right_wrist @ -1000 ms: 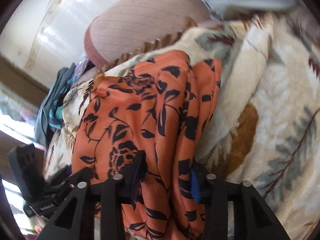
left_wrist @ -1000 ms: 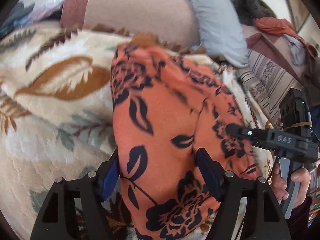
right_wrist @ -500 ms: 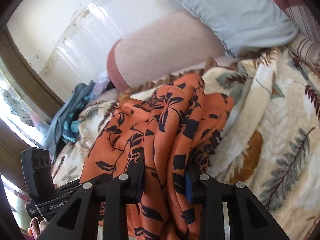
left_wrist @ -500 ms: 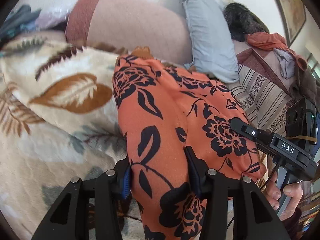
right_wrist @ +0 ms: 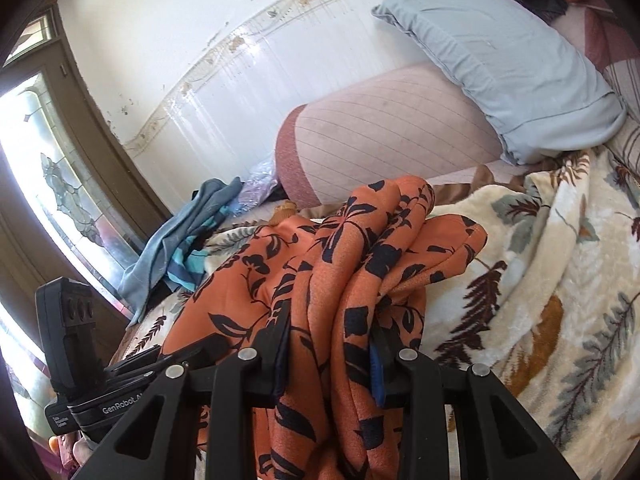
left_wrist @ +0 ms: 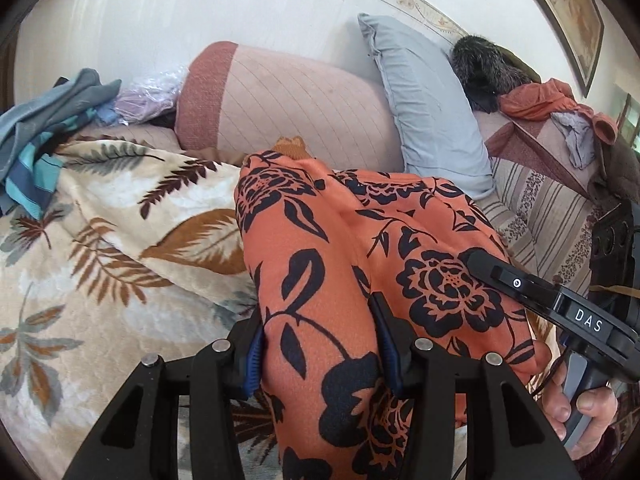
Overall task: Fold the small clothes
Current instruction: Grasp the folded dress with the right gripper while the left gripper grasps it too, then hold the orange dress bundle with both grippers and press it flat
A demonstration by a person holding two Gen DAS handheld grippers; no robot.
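Orange garment lifted higher, "DAS" legible

Orange floral garment lower part cut off by bottom edge.

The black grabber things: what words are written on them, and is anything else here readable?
"DAS" in white letters, on the right gripper as the left wrist view shows it.
"GenRobot.A", its end cut off behind a finger, on the left gripper in the right wrist view.
A small white label beside that is too small and tilted to read.
The orange flowered garment, blanket and pillows carry no words.
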